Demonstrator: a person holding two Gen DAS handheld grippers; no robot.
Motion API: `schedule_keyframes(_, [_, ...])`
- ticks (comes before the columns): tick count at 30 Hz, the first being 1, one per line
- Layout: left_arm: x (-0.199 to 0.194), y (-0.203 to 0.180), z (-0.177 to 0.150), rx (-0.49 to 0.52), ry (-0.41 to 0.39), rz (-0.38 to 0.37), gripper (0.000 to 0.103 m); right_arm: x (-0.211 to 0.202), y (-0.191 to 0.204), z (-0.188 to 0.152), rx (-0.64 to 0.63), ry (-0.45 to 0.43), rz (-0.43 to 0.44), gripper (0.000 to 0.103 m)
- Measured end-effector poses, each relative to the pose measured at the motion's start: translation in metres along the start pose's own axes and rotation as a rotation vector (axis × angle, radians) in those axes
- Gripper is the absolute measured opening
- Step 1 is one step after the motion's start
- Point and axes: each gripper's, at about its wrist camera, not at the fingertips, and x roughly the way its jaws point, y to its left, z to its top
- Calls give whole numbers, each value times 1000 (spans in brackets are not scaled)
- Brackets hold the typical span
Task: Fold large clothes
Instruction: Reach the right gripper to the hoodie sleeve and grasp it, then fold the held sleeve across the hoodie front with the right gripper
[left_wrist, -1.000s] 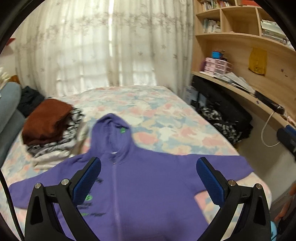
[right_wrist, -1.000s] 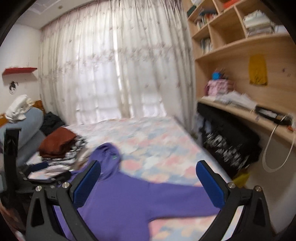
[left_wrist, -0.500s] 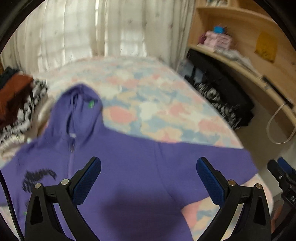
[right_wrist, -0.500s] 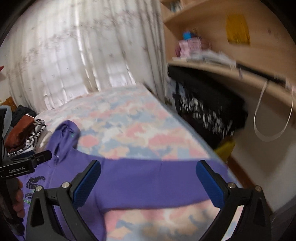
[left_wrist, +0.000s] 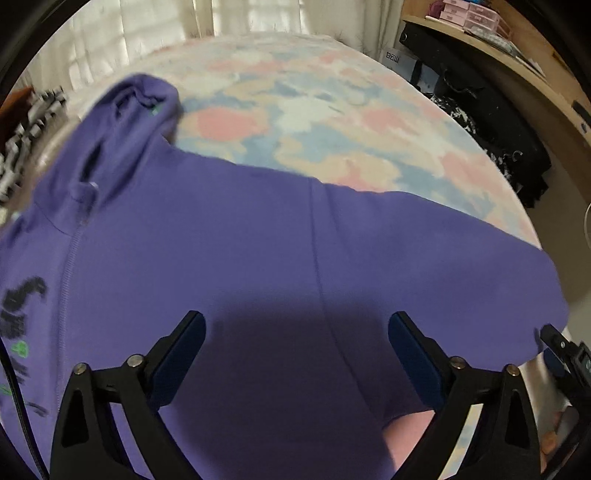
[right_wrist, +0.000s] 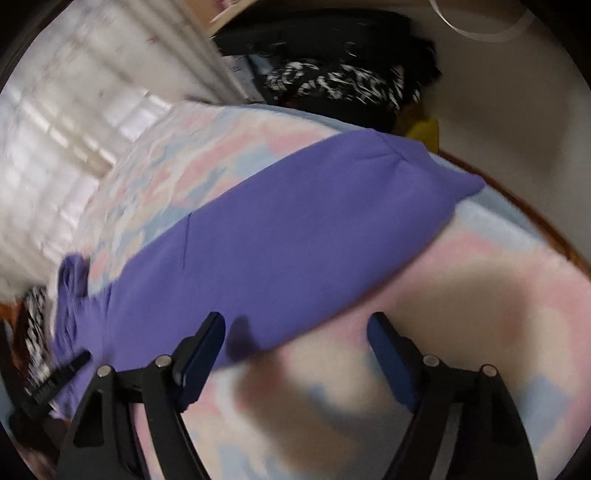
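A purple zip hoodie (left_wrist: 258, 240) lies flat, front up, on the pastel patterned bed (left_wrist: 314, 110), hood toward the window and one sleeve stretched right. My left gripper (left_wrist: 295, 332) is open and empty, low over the hoodie's body near the sleeve seam. My right gripper (right_wrist: 295, 332) is open and empty, low over the bed beside the sleeve (right_wrist: 314, 229); its left finger (right_wrist: 203, 343) is over the sleeve's lower edge. The cuff (right_wrist: 436, 173) lies near the bed's edge.
A stack of folded clothes (left_wrist: 22, 122) sits at the left of the bed. Dark bags (right_wrist: 340, 85) lie on the floor under a wooden desk (left_wrist: 517, 74) at the right. Curtains (right_wrist: 74, 92) hang behind the bed. The bed's edge (right_wrist: 535, 221) is by the cuff.
Both grippers have dropped down and forward toward the hoodie. The left has come in over the body, the right over the right sleeve. Both stayed open.
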Motion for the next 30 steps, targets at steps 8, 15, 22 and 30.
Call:
schedule_keyframes(8, [-16,17,2,-15,-39,-85,66,18,-15,28,146,-35,-26,20])
schedule_keyframes(15, [-65,82,12,-62,-106,-85,37,-46,74,35,-71,-269,38,9])
schedule_keyframes(22, [-111,170,5,-136,-184,0,38,-83,257,-32,-548,-292,226,10])
schedule_keyframes(30, [-100,241,-28,-195,-106,24,45,28,335,-154,-812,119,204,28])
